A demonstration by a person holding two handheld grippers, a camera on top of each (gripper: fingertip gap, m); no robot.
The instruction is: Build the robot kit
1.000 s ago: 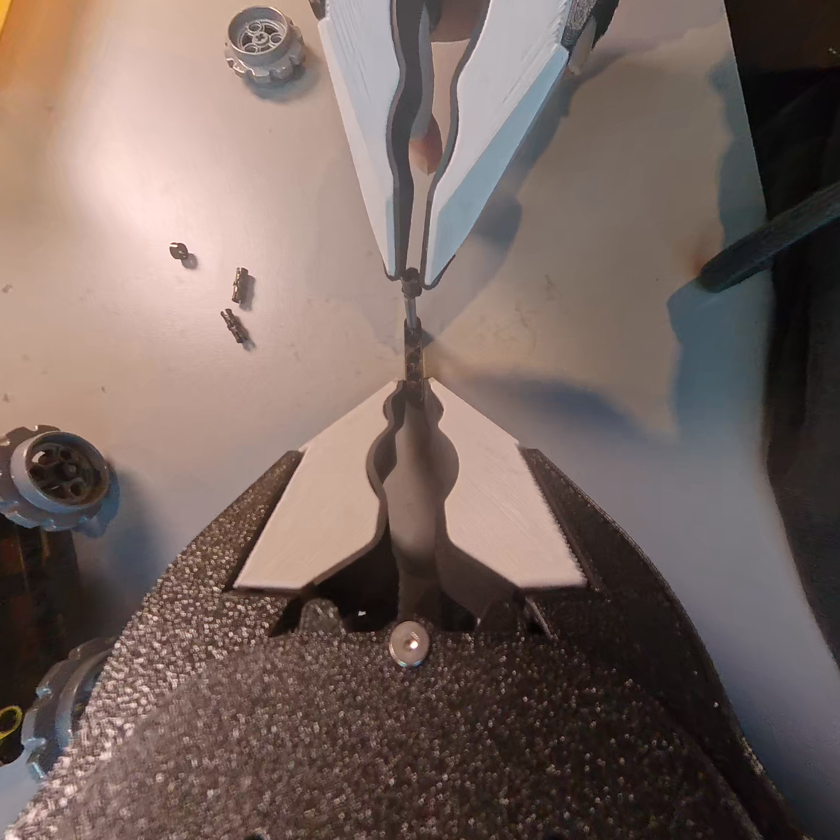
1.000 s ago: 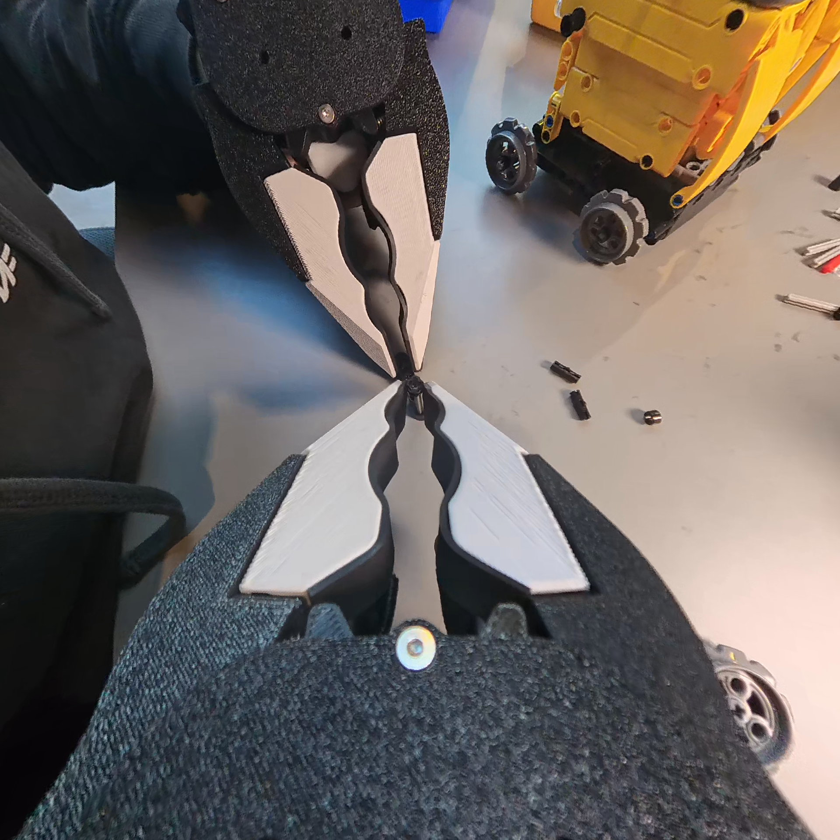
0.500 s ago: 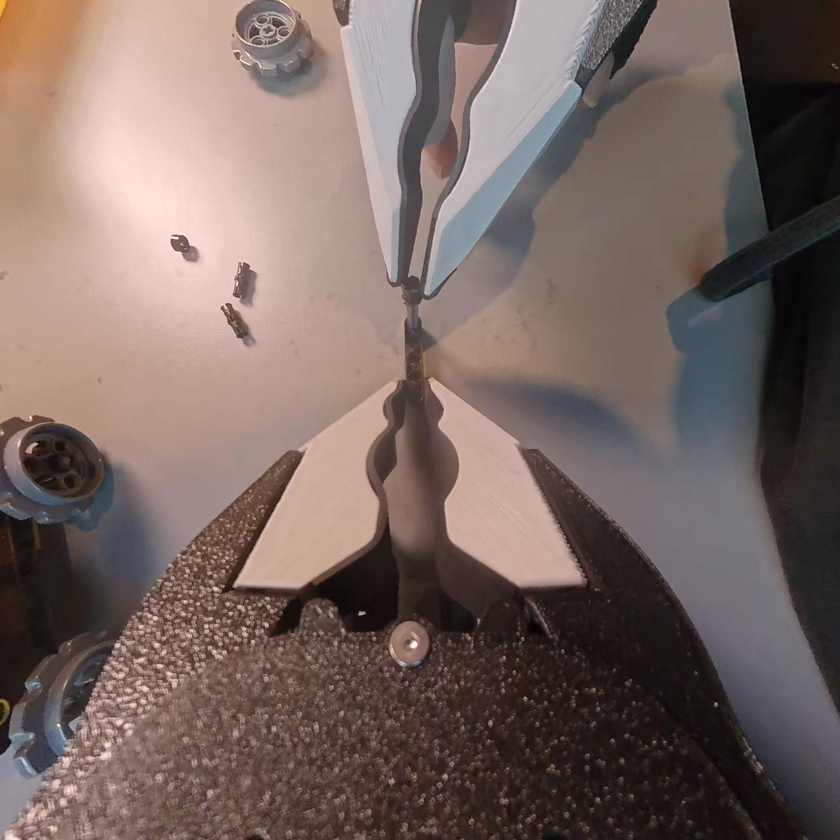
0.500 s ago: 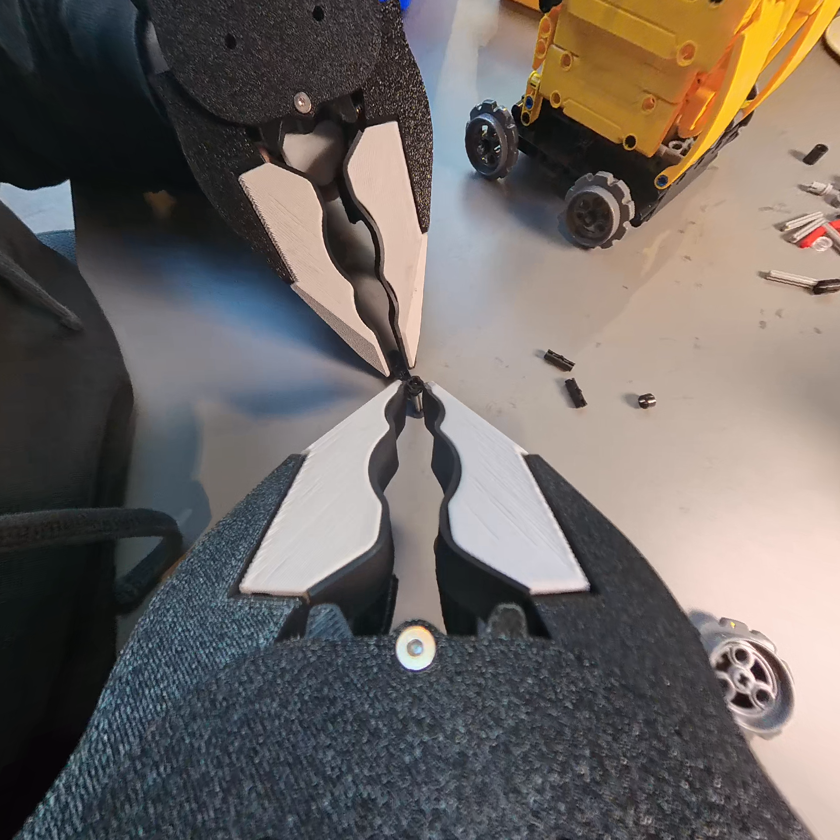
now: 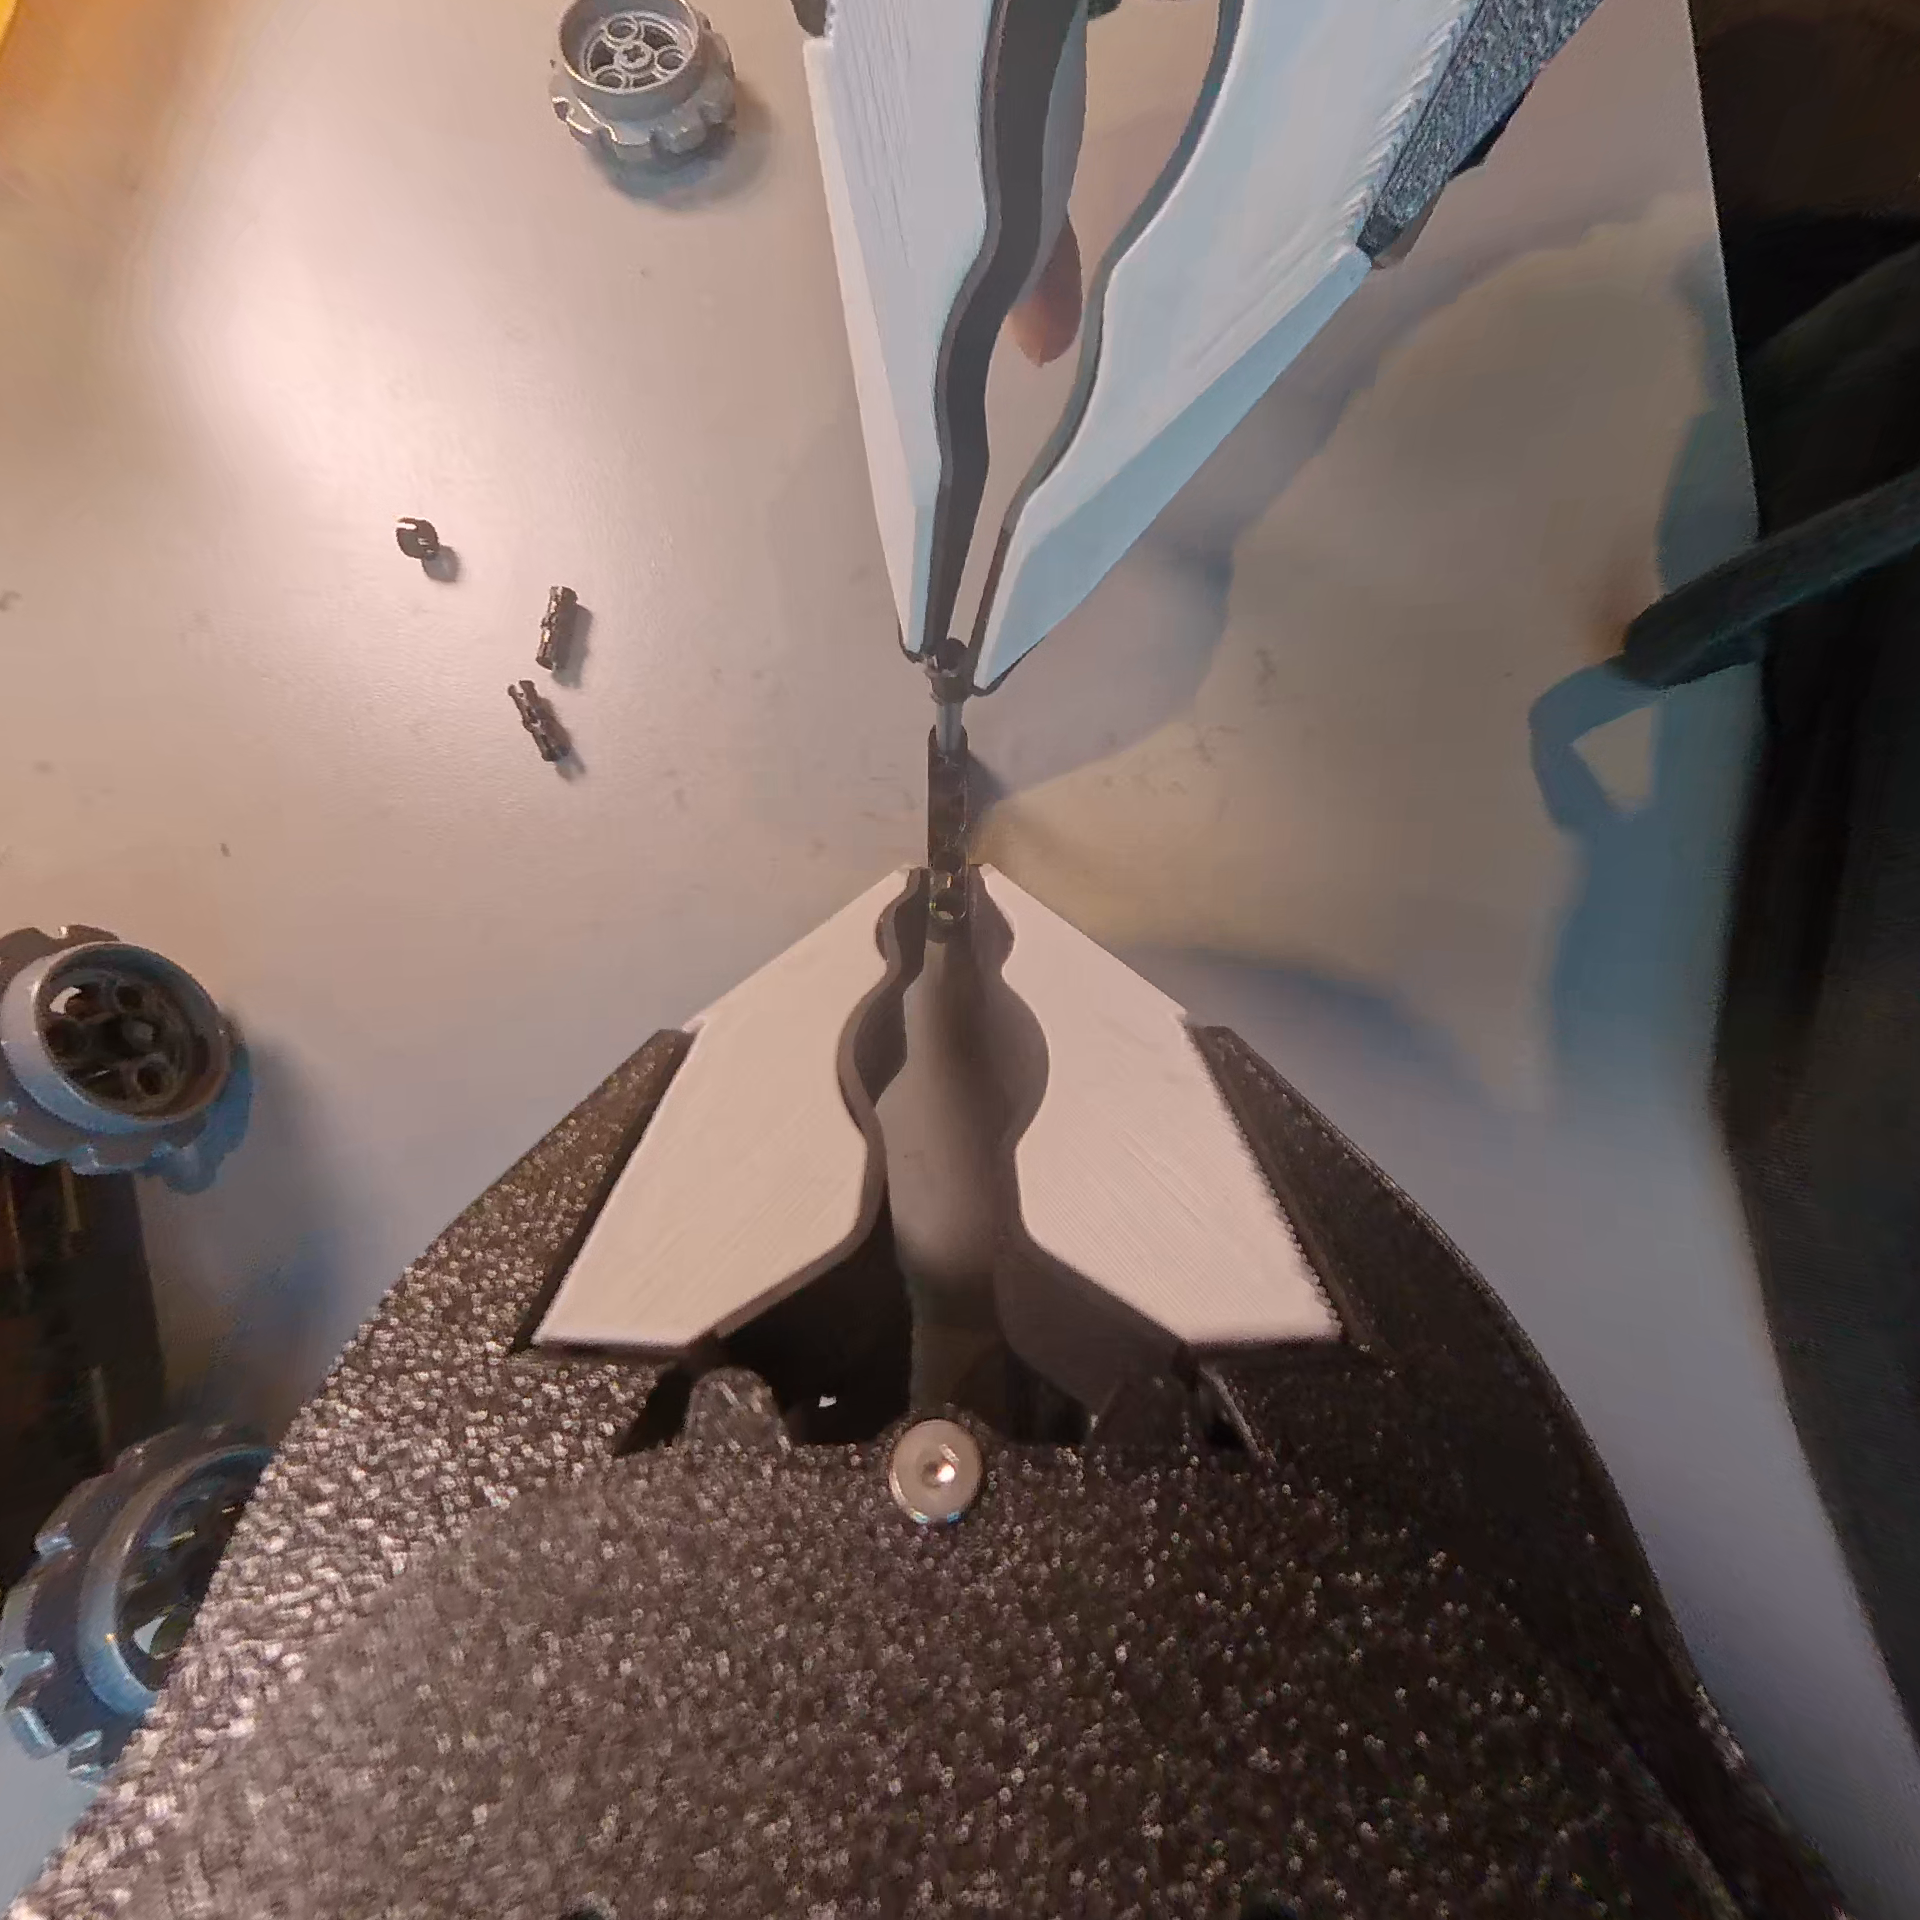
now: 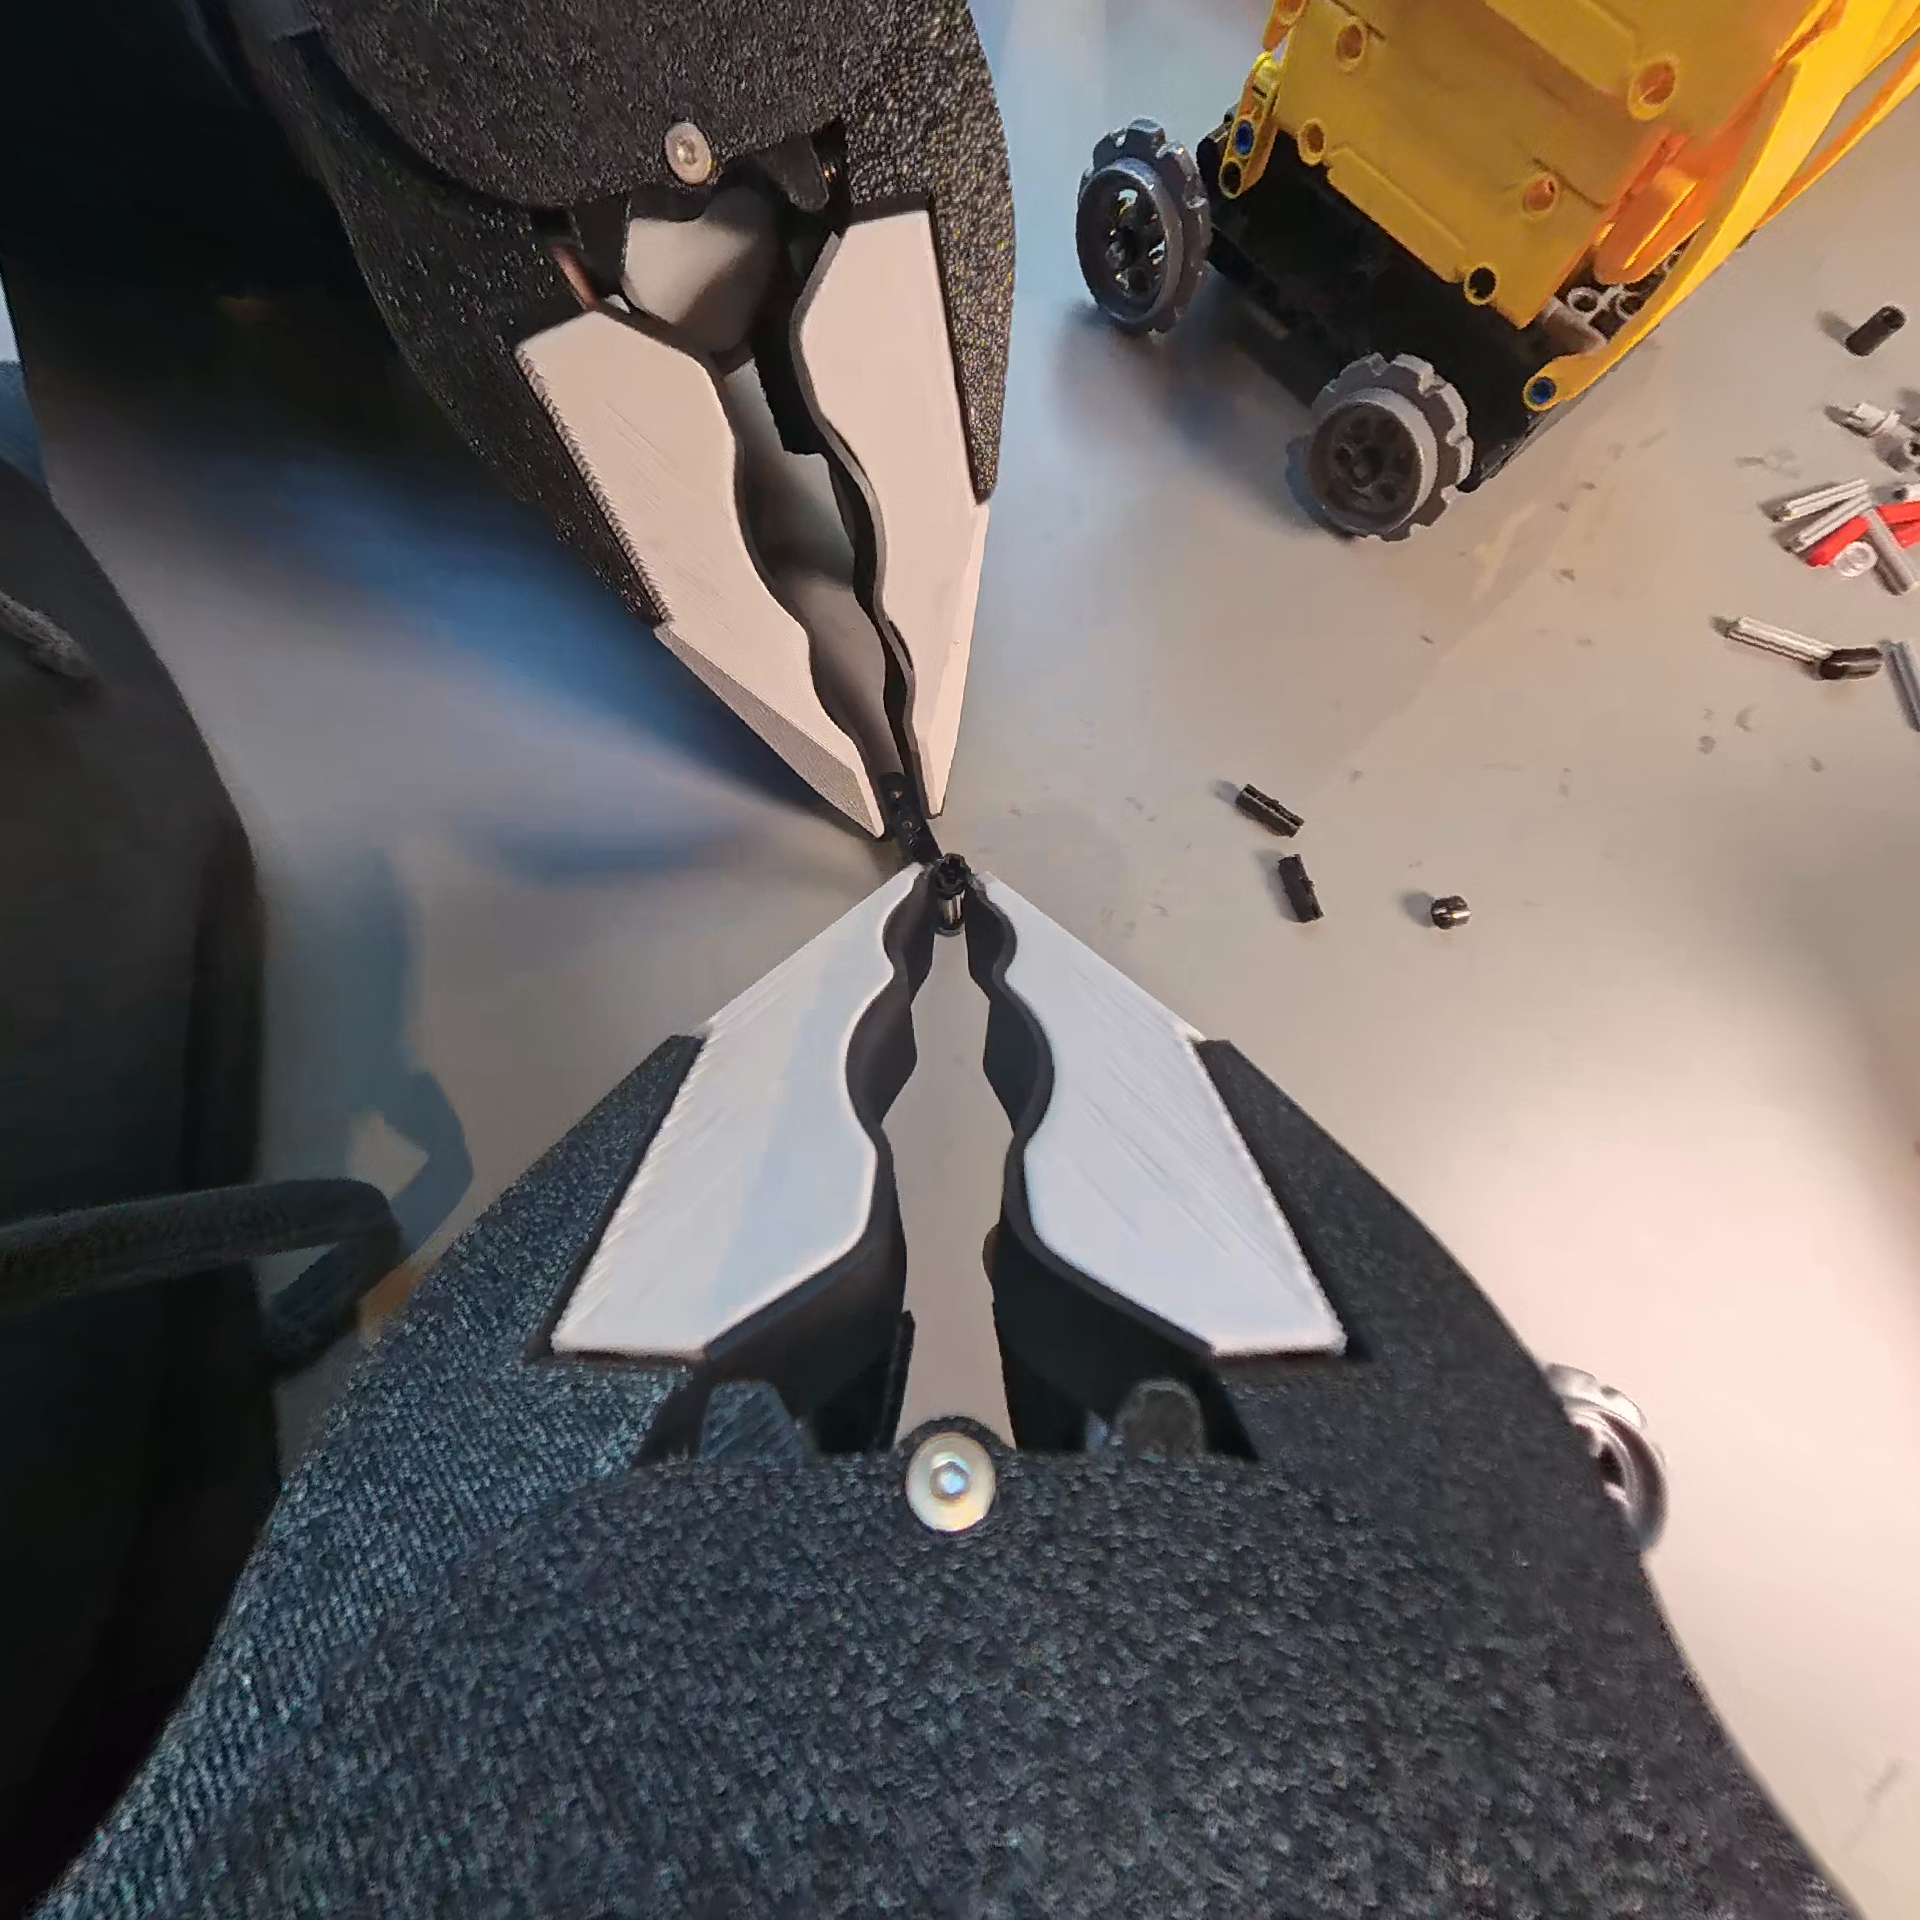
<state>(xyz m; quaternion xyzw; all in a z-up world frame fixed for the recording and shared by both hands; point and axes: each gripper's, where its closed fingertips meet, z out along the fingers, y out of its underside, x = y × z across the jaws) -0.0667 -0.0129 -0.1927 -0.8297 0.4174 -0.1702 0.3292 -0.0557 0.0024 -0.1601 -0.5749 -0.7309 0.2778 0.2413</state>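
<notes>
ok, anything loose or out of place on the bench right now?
Yes. A grey wheel lies flat on the table, apart from the yellow vehicle. Three small black pins are scattered loose nearby. Both tools are shut: the left tool on a black beam, the right tool on a black pin.

We count two grippers [image 6: 943,871] [image 5: 948,665], three small black pins [image 6: 1268,808] [image 6: 1299,887] [image 6: 1448,911] (loose on the table [image 6: 1351,1091]), and one yellow toy vehicle [image 6: 1507,156].

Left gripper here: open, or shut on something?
Shut. The left gripper pinches a thin black connector piece at its tips; the piece's far end meets the right gripper.
</notes>
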